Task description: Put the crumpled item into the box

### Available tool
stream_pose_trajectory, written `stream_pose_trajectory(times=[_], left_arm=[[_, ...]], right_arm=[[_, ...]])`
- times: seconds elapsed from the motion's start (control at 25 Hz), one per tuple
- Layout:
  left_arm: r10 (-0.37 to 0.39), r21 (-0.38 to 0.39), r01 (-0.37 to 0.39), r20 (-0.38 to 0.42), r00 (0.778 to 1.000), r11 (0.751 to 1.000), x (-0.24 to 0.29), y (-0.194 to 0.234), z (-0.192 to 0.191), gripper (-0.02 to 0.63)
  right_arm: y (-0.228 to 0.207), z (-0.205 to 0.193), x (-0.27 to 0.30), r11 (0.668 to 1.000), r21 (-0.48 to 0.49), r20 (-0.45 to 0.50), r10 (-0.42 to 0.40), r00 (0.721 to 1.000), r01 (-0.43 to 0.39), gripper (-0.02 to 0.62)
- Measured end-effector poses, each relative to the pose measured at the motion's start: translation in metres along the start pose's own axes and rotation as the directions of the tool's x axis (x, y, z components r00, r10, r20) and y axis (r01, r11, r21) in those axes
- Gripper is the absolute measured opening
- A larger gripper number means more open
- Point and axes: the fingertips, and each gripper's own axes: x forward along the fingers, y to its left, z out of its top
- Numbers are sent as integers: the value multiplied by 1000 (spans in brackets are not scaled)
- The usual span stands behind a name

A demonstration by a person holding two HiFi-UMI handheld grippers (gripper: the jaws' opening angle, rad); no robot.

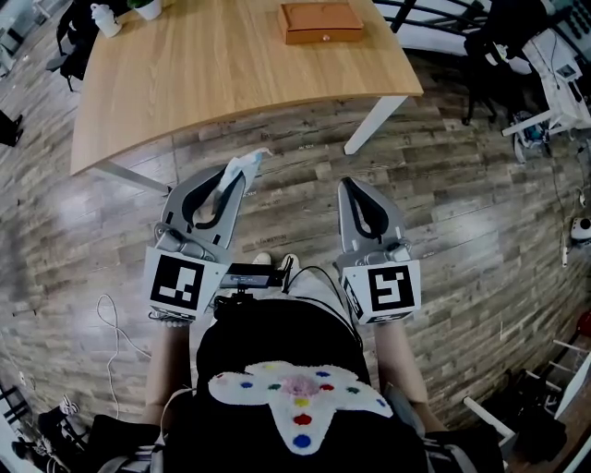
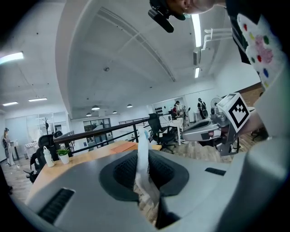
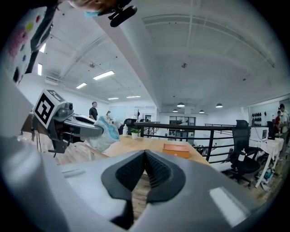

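Observation:
My left gripper is shut on a crumpled white and pale blue item, which sticks out past its tips above the wood floor. In the left gripper view the crumpled item stands as a thin strip pinched between the pads. The right gripper view shows that item bunched at the left gripper's tip. My right gripper is shut with nothing in it, beside the left one. The flat orange-brown box lies closed on the wooden table ahead, and is small in the right gripper view as the box.
A white bottle and a potted plant stand at the table's far left corner. Black office chairs and white desks fill the right side. A black railing runs behind the table. People stand far off.

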Motion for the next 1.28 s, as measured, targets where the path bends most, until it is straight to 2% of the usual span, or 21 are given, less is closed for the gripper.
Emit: stream_pose_trajectory(times=[0.2, 0.36, 0.92, 1.28], left_arm=[[-1, 19, 1, 7, 1000, 1000, -2, -30, 3, 51], [11, 9, -11, 2, 1000, 1000, -4, -34, -2, 51], [-3, -7, 3, 17, 1000, 1000, 37, -12, -5, 51], [-17, -1, 17, 9, 1000, 1000, 78, 26, -4, 51]], right_arm=[[-8, -8, -24, 1000, -20, 7, 16, 1000, -16, 8], [-10, -15, -25, 1000, -27, -1, 2, 1000, -2, 8], [-36, -20, 8, 999, -33, -14, -33, 999, 33, 8], [-56, -16, 60, 999, -11, -21, -52, 998, 52, 8]])
